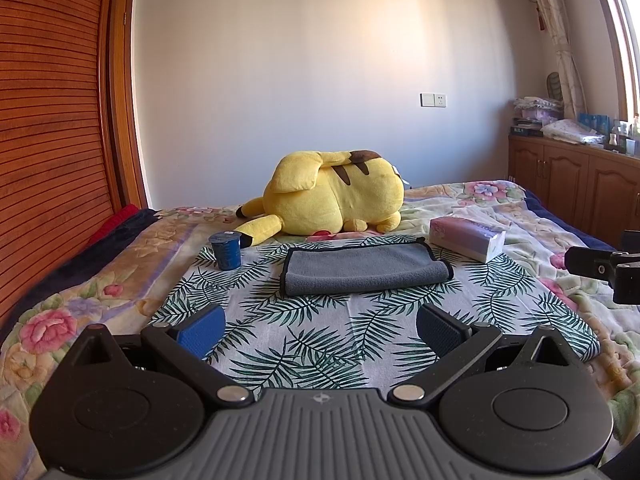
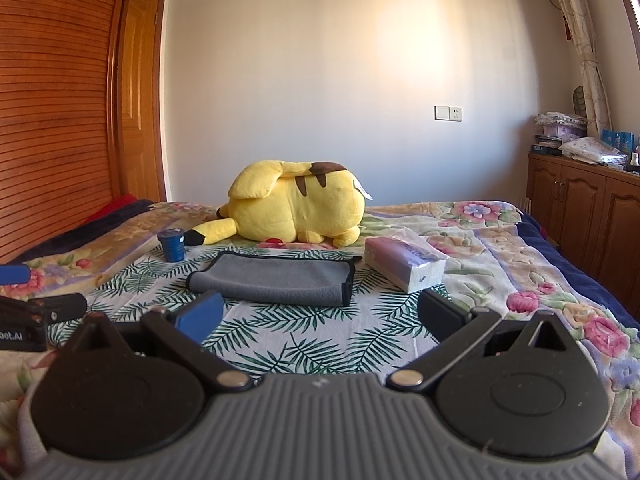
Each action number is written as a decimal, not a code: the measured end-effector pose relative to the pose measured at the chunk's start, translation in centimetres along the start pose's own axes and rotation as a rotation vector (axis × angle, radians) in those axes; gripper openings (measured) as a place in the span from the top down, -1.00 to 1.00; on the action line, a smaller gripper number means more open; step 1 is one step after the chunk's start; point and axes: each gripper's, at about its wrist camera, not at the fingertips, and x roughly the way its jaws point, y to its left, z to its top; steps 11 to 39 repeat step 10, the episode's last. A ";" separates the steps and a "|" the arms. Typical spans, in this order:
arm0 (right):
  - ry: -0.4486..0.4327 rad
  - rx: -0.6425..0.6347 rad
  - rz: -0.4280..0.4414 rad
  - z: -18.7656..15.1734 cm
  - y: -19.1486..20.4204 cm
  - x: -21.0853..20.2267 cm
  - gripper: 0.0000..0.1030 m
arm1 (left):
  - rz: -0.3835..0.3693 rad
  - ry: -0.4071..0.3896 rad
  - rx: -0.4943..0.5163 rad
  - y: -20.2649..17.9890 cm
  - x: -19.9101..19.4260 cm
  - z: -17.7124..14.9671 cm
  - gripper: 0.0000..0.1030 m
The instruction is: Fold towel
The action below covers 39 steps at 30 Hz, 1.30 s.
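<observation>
While both tools hang back over the near edge of the bed (image 1: 520,208), we keep the left hand-held gripper (image 1: 320,326) and the right hand-held gripper (image 2: 320,312) spread wide with nothing between their pads, likely so either can come in on a corner. The grey towel (image 1: 366,270) lies on the palm-leaf cloth (image 1: 320,340), already doubled over, its long axis running left to right across our view, between the blue cup (image 1: 227,250) and the tissue pack (image 1: 466,238), with the yellow plush (image 1: 332,196) behind it.
</observation>
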 end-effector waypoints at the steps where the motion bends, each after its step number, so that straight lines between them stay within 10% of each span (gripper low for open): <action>1: 0.000 0.000 0.000 0.1 0.0 0.0 -1.00 | 0.000 0.000 0.000 0.0 0.0 0.0 -1.00; 39: -0.001 0.000 0.000 0.1 -0.1 0.0 -1.00 | 0.000 0.000 0.001 0.0 0.0 0.0 -1.00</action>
